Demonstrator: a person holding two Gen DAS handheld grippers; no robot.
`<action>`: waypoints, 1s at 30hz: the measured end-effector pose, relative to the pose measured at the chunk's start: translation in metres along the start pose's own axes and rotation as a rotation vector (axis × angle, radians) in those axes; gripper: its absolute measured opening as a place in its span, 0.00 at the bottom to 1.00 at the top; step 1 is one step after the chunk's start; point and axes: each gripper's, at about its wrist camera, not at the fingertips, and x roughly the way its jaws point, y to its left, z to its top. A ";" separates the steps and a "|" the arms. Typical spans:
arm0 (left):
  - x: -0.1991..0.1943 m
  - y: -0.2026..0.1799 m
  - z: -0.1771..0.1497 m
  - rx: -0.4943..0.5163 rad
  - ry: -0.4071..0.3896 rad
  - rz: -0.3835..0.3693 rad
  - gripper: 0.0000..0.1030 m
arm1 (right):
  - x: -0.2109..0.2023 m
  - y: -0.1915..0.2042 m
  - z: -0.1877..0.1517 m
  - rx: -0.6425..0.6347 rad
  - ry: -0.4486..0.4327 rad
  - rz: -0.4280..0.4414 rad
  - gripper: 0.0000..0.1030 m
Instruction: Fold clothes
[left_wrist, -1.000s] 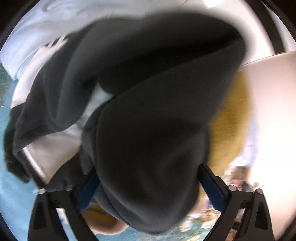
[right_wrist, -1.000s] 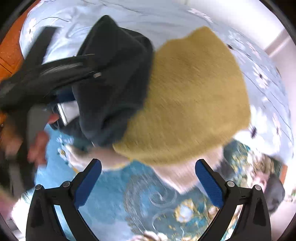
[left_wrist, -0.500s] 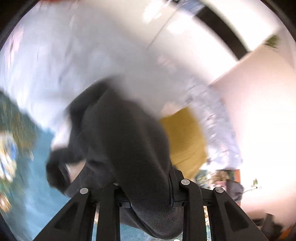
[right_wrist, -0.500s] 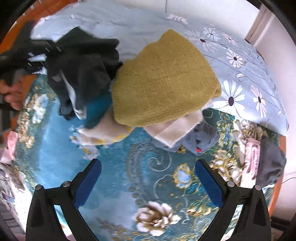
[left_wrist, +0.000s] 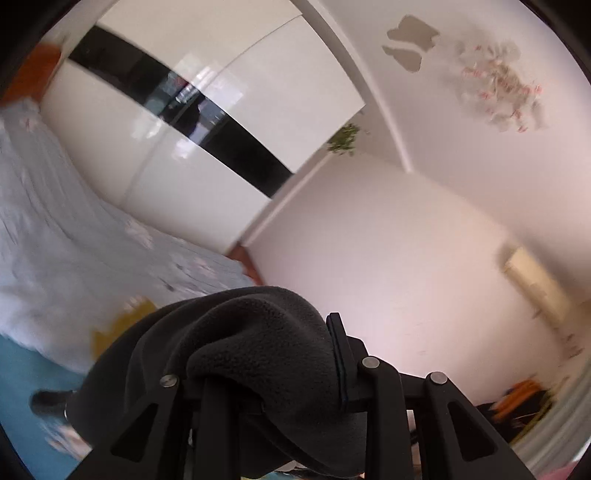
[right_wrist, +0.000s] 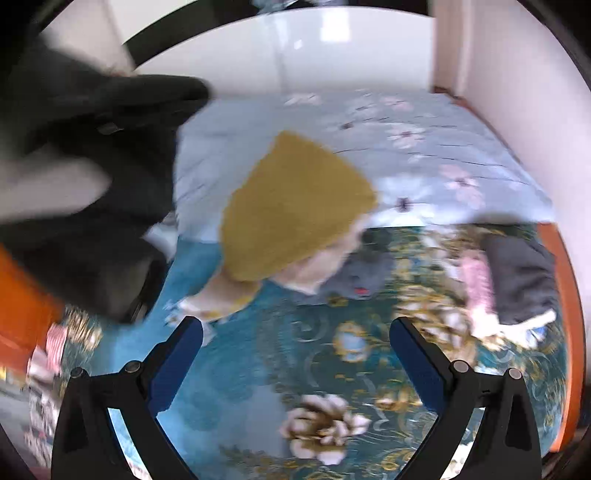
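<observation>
My left gripper is shut on a dark grey fleece garment, which bunches up between its fingers and hangs below them, high above the bed. The right wrist view shows that same garment dangling blurred at the left. My right gripper is open and holds nothing, hovering over the teal floral bedspread. Beyond it a mustard knitted garment lies on top of a pile with a cream piece under it. A corner of the mustard garment shows in the left wrist view.
A grey garment lies beside the pile. Pink and dark grey clothes sit at the right by the orange bed frame. A pale blue flowered sheet covers the far bed. A white wardrobe and walls stand behind.
My left gripper closed on the dark fleece and swung it up high, its view now on the wardrobe and wall. My right gripper, still open, pulled back and up from the pile.
</observation>
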 end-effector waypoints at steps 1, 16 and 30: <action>-0.039 -0.011 -0.007 -0.034 -0.015 0.001 0.28 | -0.006 -0.012 -0.003 0.020 -0.010 -0.012 0.98; -0.169 0.234 -0.301 -0.867 0.419 0.858 0.28 | 0.004 -0.076 -0.136 0.080 0.191 0.014 0.98; -0.239 0.271 -0.322 -0.871 0.261 0.851 0.56 | 0.095 -0.001 -0.189 0.178 0.375 0.296 0.98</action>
